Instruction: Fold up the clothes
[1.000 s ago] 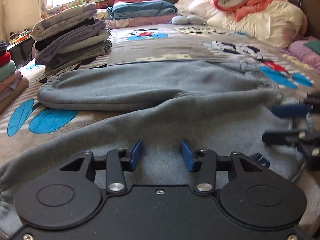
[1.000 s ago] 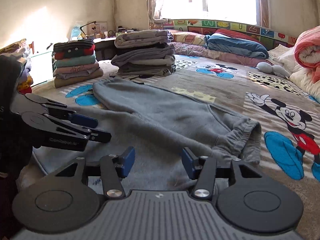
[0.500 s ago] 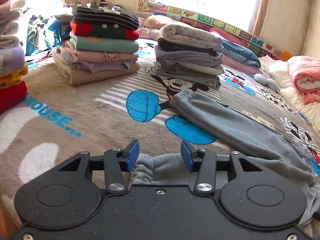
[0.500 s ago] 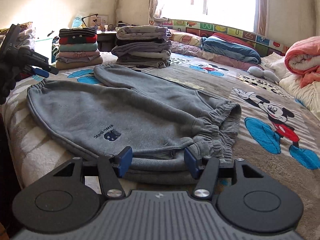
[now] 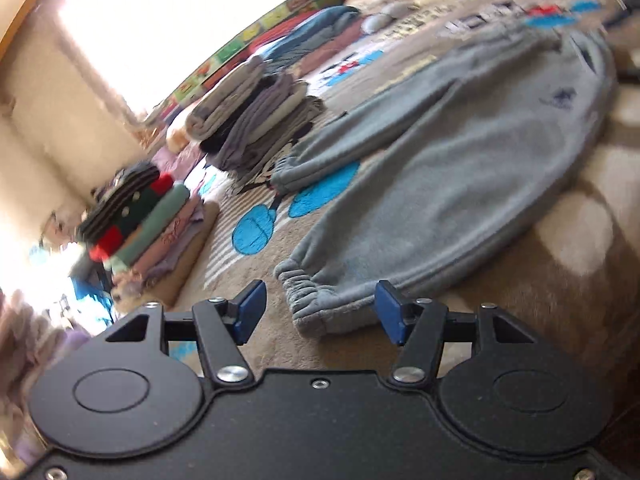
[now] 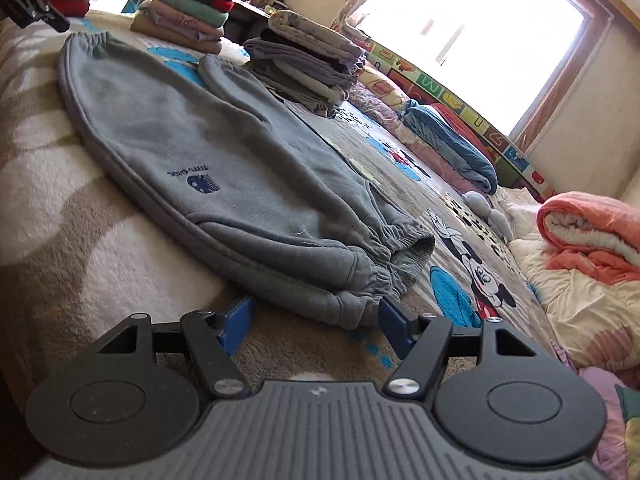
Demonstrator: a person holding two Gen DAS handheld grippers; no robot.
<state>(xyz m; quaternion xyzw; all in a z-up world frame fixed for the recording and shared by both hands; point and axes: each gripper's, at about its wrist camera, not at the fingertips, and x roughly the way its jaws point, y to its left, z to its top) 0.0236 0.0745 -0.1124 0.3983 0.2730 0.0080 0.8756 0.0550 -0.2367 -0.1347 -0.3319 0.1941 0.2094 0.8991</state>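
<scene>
The grey sweatpants stretch lengthwise between the left gripper at the ankle cuff and the right gripper at the waistband, both jaws opening with nothing held.

Blown-out window glare; sunlit patches on bed; left view motion-blurred; fisheye-bent edges.

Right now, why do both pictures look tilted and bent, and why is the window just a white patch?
Left wrist view: smeared by motion, worst at the stack of folded clothes; the window is blown out white. Right wrist view: sharper, with the grey fleece sweatpants crisp; its window glares too. In both, the fisheye lens curves straight edges, and the horizon sits tilted.
</scene>
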